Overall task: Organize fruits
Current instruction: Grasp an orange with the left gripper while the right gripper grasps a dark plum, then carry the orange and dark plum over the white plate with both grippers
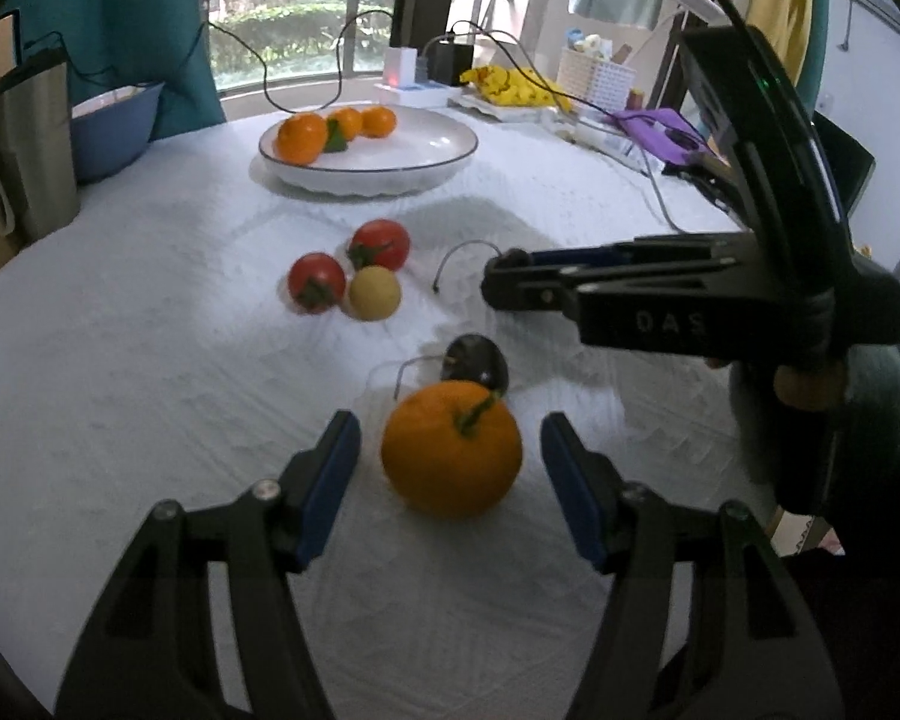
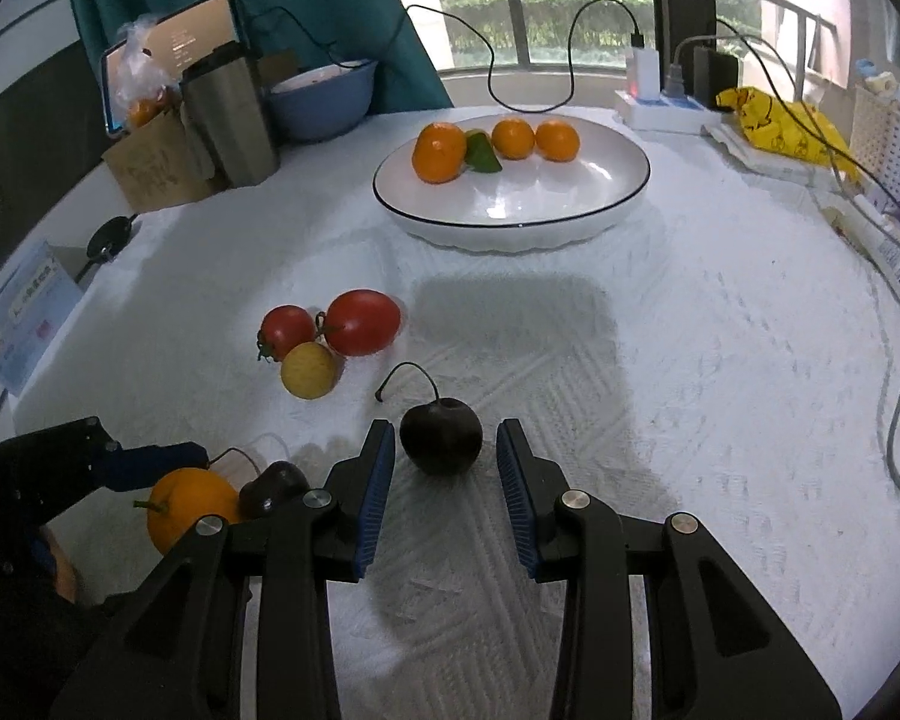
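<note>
1. Oranges: four on the cloth-covered table. Three sit on the white plate (image 2: 510, 222) at the far side: a larger one (image 2: 438, 153) on the left, then two smaller ones (image 2: 513, 139) (image 2: 557, 141) to its right. The fourth orange (image 1: 451, 456) lies near, off the plate.
2. Tomatoes: two, red, side by side in the middle of the table (image 2: 288, 331) (image 2: 365, 322).
3. Small yellow round fruit: one (image 2: 309, 370), touching the tomatoes on their near side.
4. Dark cherries with stems: two, one (image 2: 441, 435) near centre, one (image 1: 475, 362) just behind the near orange.
5. Green piece on the plate: one (image 2: 481, 153), between the oranges.
6. Plates: one.
</note>
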`<state>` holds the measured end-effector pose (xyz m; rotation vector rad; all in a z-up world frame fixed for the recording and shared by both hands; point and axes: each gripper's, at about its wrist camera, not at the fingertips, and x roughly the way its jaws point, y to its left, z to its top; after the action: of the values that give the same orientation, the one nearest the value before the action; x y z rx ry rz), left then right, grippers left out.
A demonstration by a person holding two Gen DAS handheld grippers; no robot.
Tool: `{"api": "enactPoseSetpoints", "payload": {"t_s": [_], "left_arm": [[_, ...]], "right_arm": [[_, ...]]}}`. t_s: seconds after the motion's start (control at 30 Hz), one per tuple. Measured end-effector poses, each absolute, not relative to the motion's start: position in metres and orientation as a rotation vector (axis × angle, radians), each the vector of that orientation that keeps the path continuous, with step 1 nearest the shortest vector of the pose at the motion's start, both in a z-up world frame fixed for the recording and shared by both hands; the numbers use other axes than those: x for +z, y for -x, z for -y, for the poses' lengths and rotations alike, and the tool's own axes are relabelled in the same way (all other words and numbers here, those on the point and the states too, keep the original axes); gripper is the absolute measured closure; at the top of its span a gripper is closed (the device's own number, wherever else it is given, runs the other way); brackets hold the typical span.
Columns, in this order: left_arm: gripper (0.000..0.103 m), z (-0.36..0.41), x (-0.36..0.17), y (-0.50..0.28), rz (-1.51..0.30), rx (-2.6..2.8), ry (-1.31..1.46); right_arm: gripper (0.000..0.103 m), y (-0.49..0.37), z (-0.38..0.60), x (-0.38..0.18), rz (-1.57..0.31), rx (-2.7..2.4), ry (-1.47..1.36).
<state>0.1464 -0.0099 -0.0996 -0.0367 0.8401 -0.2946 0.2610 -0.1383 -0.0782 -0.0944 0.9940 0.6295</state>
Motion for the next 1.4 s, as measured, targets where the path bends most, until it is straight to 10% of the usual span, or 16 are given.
{"api": "enactPoseSetpoints", "payload": {"t_s": [1.4], "left_arm": [[0.058, -0.005, -0.055, -0.179, -0.748, -0.251, 0.049]], "right_arm": [[0.073, -0.278, 0.160, -0.034, -0.879, 0.643, 0.092]]}}
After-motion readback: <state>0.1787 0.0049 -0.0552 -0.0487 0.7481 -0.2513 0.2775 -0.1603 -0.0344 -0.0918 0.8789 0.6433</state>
